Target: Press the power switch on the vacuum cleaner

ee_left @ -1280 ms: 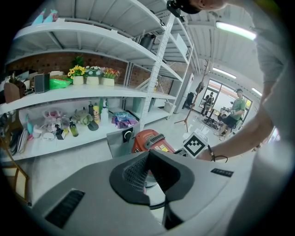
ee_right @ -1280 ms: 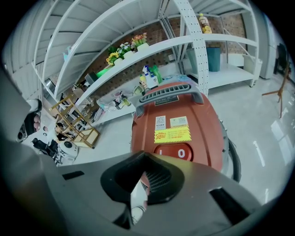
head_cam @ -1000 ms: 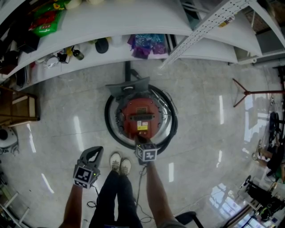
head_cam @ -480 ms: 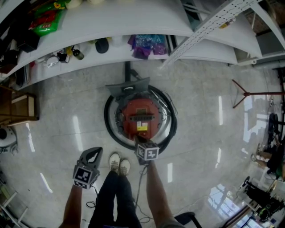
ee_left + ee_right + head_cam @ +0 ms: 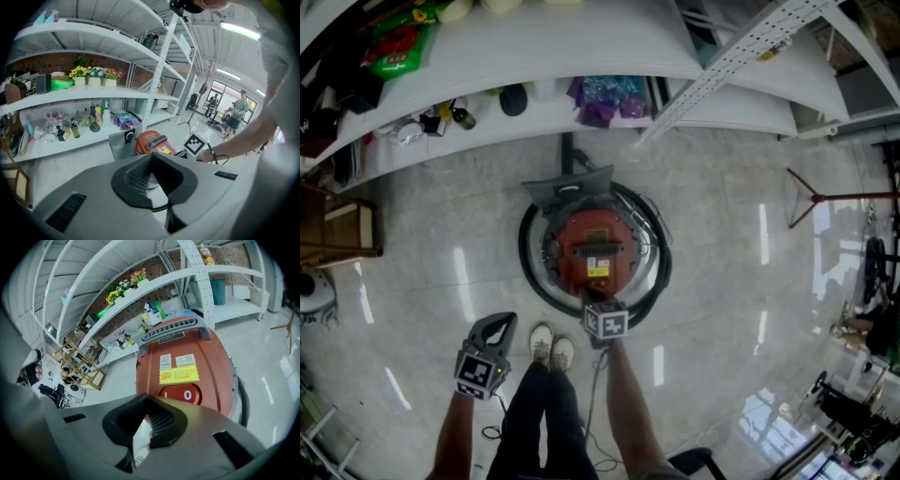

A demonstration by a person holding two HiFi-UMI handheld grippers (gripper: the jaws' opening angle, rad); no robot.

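Note:
The red vacuum cleaner (image 5: 594,246) stands on the floor inside a ring of black hose (image 5: 529,272), close to the shelf. Its red oval power switch (image 5: 182,394), marked with a "0", sits just below a yellow label on the near side. My right gripper (image 5: 593,299) hovers over the vacuum's near edge, jaws shut and empty. In the right gripper view the right gripper (image 5: 150,402) has its tip right at the switch; I cannot tell whether they touch. My left gripper (image 5: 494,324) hangs off to the left over bare floor, shut on nothing. From the left gripper (image 5: 152,160) the vacuum (image 5: 151,142) shows ahead.
A long white shelf (image 5: 534,108) behind the vacuum holds bottles, a purple bag (image 5: 602,96) and other small items. A wooden crate (image 5: 337,225) stands at the left and a thin tripod stand (image 5: 825,197) at the right. The person's shoes (image 5: 551,343) are just behind the vacuum.
The right gripper has edged slightly left and toward the vacuum. The left gripper and the vacuum have stayed put.

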